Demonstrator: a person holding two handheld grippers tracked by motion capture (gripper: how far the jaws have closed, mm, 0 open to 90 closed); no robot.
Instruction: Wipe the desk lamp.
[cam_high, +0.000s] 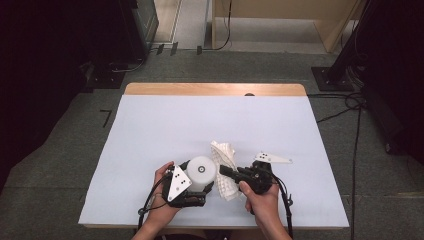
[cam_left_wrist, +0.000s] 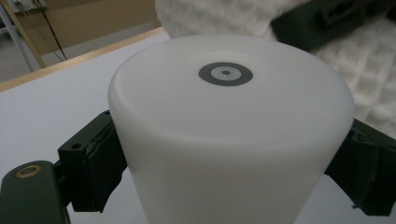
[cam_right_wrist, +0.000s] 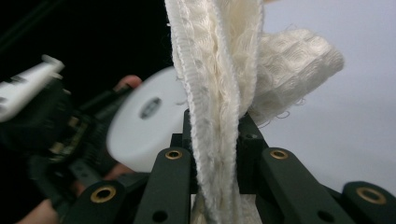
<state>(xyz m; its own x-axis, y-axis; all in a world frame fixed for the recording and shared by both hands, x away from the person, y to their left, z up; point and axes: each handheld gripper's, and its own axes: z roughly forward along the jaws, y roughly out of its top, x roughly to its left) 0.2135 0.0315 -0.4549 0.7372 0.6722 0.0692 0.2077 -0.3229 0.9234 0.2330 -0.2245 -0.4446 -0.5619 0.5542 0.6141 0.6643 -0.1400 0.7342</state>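
A white cup (cam_high: 202, 168) stands upside down on the table, a grey ring mark on its upturned base (cam_left_wrist: 225, 73). My left gripper (cam_high: 199, 179) is shut on it, with a black pad (cam_left_wrist: 100, 158) pressed to each side of its wall. A cream waffle-weave cloth (cam_high: 223, 151) hangs bunched right beside the cup. My right gripper (cam_high: 226, 172) is shut on it, and in the right gripper view the cloth (cam_right_wrist: 219, 70) runs up between the closed jaws of the gripper (cam_right_wrist: 217, 154). That view also has the cup (cam_right_wrist: 142, 126) and the left gripper (cam_right_wrist: 56, 126) at its left.
A pale sheet (cam_high: 165, 125) covers the table, with a wooden strip (cam_high: 215, 89) bare along the far edge. Black cables (cam_high: 350, 107) trail over the floor to the right. Dark equipment stands on both sides of the table.
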